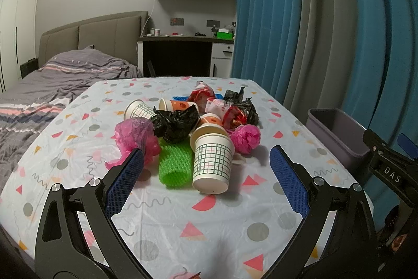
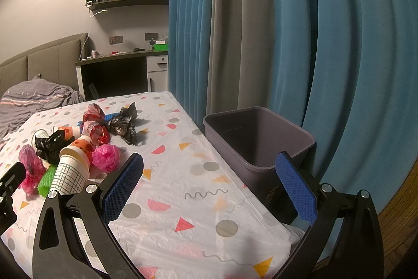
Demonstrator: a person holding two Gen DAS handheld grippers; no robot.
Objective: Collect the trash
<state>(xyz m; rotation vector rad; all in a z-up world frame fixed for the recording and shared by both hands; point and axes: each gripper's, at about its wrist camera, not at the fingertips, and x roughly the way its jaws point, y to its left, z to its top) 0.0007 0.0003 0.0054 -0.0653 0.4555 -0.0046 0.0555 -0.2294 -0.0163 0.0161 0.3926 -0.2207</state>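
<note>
We see the trash pile [image 1: 196, 122] in the middle of the counter [image 1: 183, 221]: paper cups, crumpled bags and a green net. The left hand-held gripper [image 1: 206, 164] is released, its fingers either side of the nearest cup [image 1: 212, 164]. The right hand-held gripper [image 2: 209, 166] is released too, near the grey bin [image 2: 257, 137] beside the counter.

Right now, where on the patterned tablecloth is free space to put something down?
The near strip of the patterned tablecloth before the grid-printed paper cup is bare, also the band beside the grey plastic bin. The centre is crowded: cups, black bags, pink wrappers.
</note>
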